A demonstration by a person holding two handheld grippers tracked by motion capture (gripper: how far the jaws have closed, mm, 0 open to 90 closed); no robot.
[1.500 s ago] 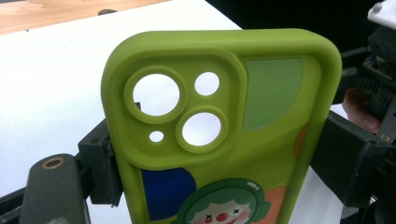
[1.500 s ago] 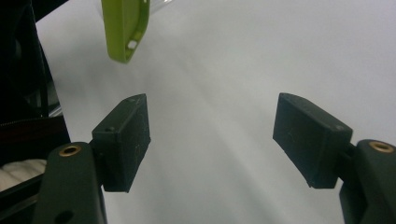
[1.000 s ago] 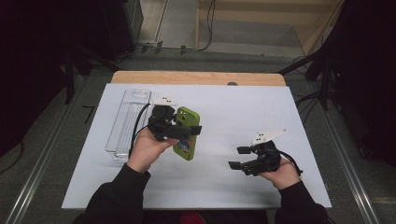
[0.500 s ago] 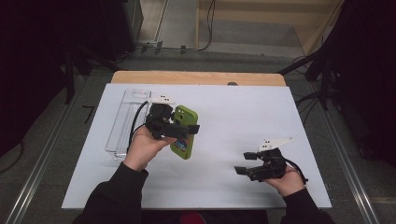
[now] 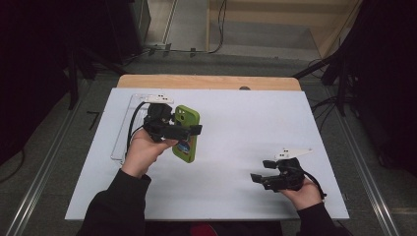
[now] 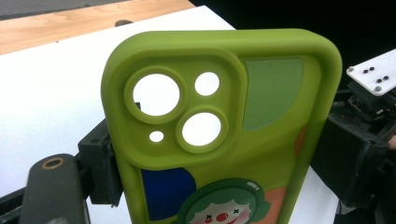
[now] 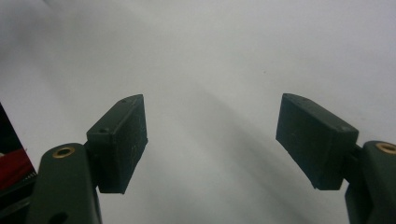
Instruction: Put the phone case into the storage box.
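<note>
A green phone case (image 5: pixel 186 147) with a clown picture is held up off the white sheet (image 5: pixel 236 123), its camera cut-outs facing the left gripper view. My left gripper (image 5: pixel 193 130) is shut on the case (image 6: pixel 271 140), one black jaw on each long edge. My right gripper (image 5: pixel 260 170) sits low near the front right of the sheet, apart from the case. In the right gripper view its jaws (image 7: pixel 210 140) stand wide with nothing between them; they have just been opening a little further.
A clear plastic tray (image 5: pixel 125 132) lies along the left edge of the white sheet. A strip of bare wooden tabletop (image 5: pixel 206 81) runs behind the sheet. Dark stands and cables surround the table on the floor.
The right hand has drifted right and toward the near edge, sinking slightly. The left hand has kept the green case where it was.
</note>
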